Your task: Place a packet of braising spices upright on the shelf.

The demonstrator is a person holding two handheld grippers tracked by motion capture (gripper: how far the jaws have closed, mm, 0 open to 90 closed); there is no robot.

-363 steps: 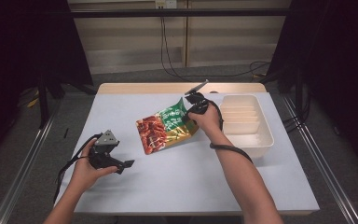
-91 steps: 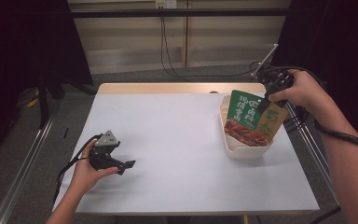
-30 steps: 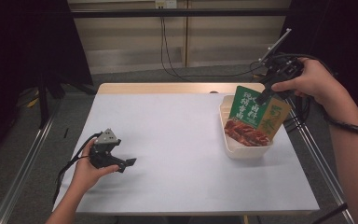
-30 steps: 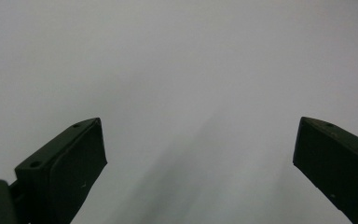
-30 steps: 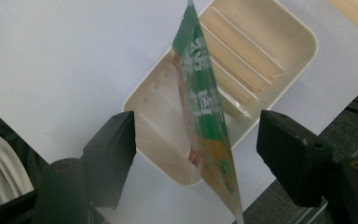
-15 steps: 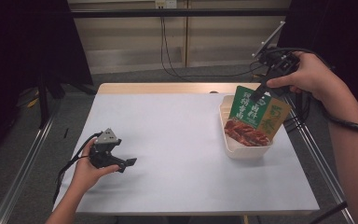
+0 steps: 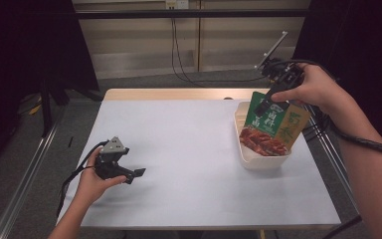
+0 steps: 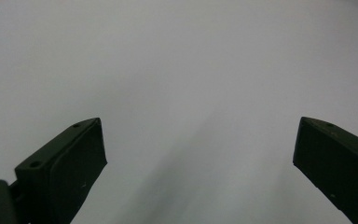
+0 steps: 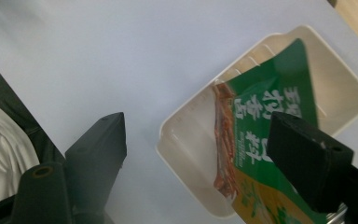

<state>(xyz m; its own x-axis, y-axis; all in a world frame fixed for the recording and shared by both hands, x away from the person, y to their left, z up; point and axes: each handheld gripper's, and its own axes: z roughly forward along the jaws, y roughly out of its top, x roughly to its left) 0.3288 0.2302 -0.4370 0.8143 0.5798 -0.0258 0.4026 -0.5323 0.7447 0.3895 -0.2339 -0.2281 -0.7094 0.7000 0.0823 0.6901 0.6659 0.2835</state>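
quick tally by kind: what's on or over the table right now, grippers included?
Grippers: 2, left gripper and right gripper
Food pouches: 1, green pouch
Trays: 1, cream tray
Total: 4

- Large white East Asian characters are showing on the green top of the food pouch [image 9: 265, 116].
- Green characters are running down the pouch's yellow side panel [image 7: 291, 124]; none are sharp enough to read.
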